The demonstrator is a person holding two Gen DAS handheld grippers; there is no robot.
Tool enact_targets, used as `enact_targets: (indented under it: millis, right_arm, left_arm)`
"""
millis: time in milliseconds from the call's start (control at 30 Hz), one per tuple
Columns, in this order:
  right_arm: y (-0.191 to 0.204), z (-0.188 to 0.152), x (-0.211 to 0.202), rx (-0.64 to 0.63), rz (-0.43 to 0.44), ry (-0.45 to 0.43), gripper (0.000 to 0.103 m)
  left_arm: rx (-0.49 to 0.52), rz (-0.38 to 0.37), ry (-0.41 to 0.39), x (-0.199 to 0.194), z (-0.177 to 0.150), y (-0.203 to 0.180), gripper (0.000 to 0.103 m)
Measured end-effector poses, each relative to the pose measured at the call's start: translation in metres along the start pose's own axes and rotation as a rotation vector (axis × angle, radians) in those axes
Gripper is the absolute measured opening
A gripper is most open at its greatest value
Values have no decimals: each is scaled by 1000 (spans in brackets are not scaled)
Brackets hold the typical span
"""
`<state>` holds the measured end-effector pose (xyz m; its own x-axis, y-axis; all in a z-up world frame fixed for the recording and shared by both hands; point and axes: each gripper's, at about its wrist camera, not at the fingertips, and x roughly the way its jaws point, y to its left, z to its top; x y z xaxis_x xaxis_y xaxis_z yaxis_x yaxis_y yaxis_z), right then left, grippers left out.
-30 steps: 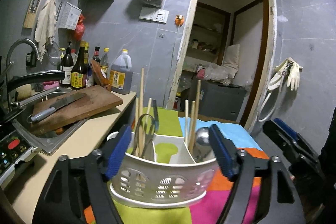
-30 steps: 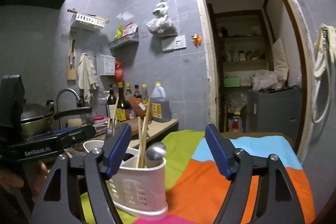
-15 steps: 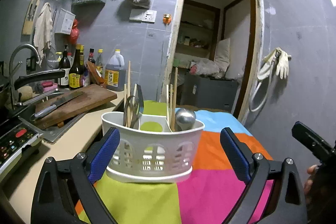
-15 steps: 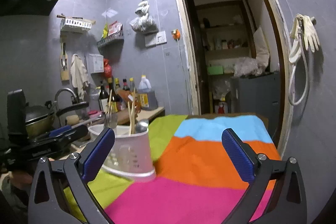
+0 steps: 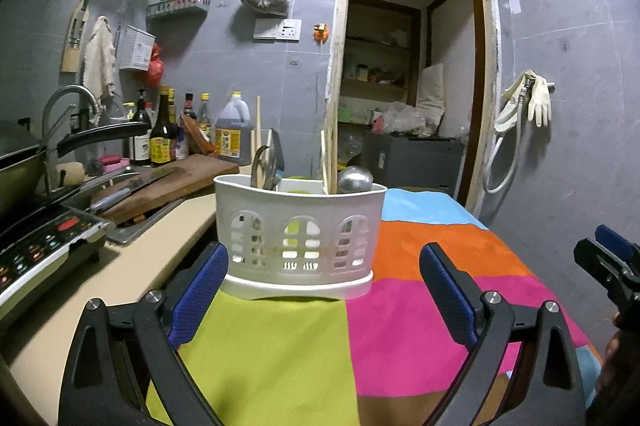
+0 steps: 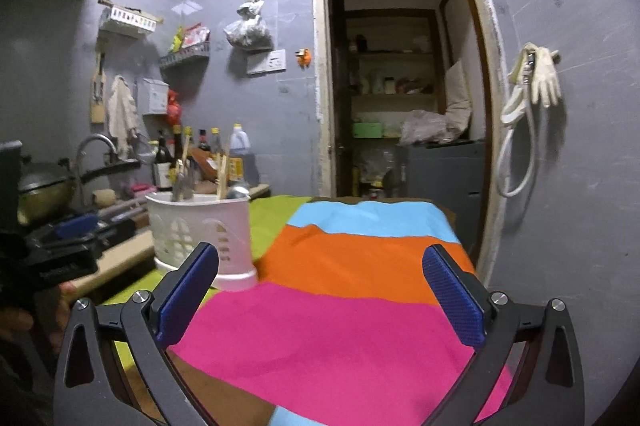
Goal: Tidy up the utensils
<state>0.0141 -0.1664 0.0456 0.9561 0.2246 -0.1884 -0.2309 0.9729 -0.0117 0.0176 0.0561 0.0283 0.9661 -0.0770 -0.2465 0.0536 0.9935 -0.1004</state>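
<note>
Jaws of both the left gripper (image 5: 322, 282) and right gripper (image 6: 320, 286) stand wide apart, holding nothing. The white utensil caddy (image 5: 298, 238) sits just beyond the left gripper on the striped cloth (image 5: 400, 306), with chopsticks (image 5: 327, 162) and a ladle (image 5: 355, 179) upright inside.

**Both claws let go and backed away**

The left claw (image 5: 322, 280) spread wide and drew back, so the white utensil caddy (image 5: 298, 226) stood free ahead of its fingertips. The right claw (image 6: 320, 284) opened too and swung aside, leaving the caddy off its left finger.

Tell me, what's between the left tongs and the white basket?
Only bare striped cloth separates the open left tongs from the white basket, seen in the left wrist view.
</note>
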Motion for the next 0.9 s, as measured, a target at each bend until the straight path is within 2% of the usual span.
enact_targets:
  millis: [133,900]
  right_arm:
    - [1,-8,-3,-20,-38,-4,103]
    - [-3,-14,-1,5,-42,17,103]
  left_arm:
    - [20,19,-10,-5,-9,-3,94]
    - [30,33,-6,-11,-23,-3,94]
